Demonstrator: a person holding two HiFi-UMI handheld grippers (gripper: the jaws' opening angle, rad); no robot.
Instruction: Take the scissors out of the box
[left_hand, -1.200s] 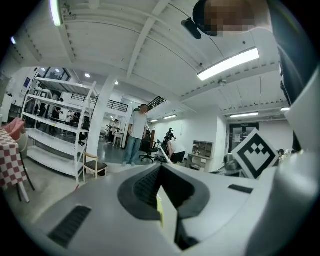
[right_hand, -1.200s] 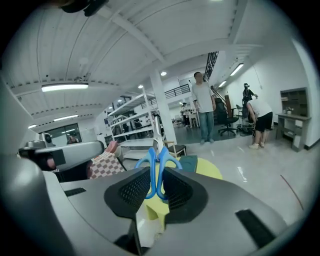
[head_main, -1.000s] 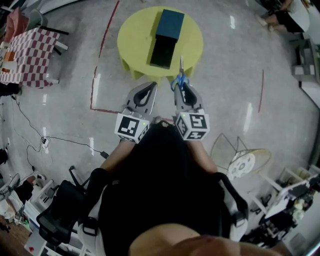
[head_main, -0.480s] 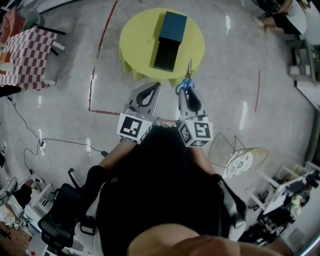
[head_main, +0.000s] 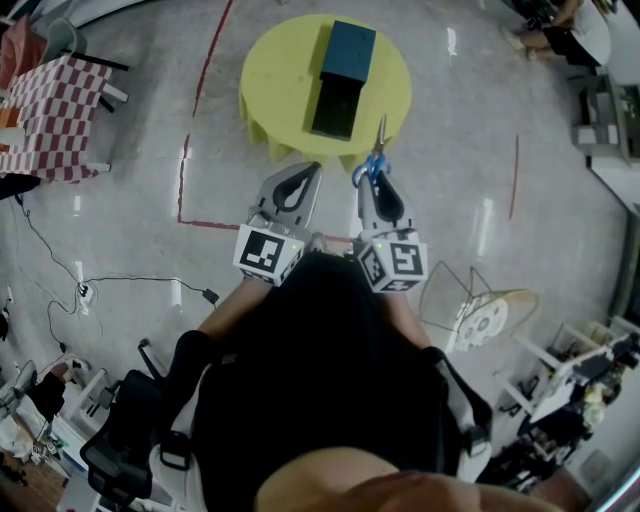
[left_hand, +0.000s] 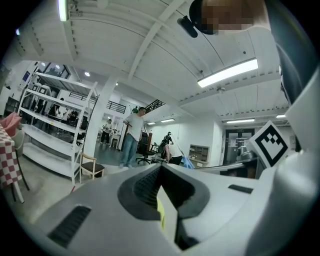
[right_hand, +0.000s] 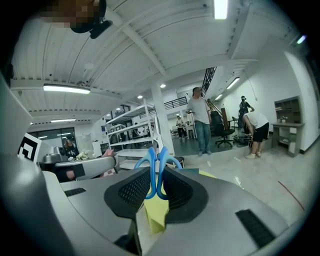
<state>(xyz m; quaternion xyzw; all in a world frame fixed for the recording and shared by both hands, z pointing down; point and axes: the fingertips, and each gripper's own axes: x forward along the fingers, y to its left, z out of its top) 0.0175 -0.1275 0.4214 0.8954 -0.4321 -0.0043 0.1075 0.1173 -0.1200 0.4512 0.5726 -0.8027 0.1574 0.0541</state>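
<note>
1. Beside the near rim of the round yellow table (head_main: 275, 70), the blue-handled scissors (head_main: 376, 158) are out of the box and up in the right gripper (head_main: 374, 180).
2. In the right gripper view, the right gripper (right_hand: 158, 172) has its two black ribbed pads pressed on the blue finger loops of the scissors (right_hand: 158, 170). The loops stand upright between the pads and rise above them.
3. From the head view, the metal blades are closed and point away from the person, their tip lying over the table's rim.
4. The long rectangular box (head_main: 340, 75) lies on the middle of the yellow table, a teal-blue half farther off and a black half nearer, end to end. It is apart from the scissors, to their left and beyond.
5. The left gripper (head_main: 302, 176) is level beside the right one, short of the table. In the left gripper view, the left gripper (left_hand: 161, 172) has its pads drawn together with nothing between them.
6. A red-and-white checked table (head_main: 60, 110) stands well to the left, and a red tape line (head_main: 184, 180) runs along the pale floor.
</note>
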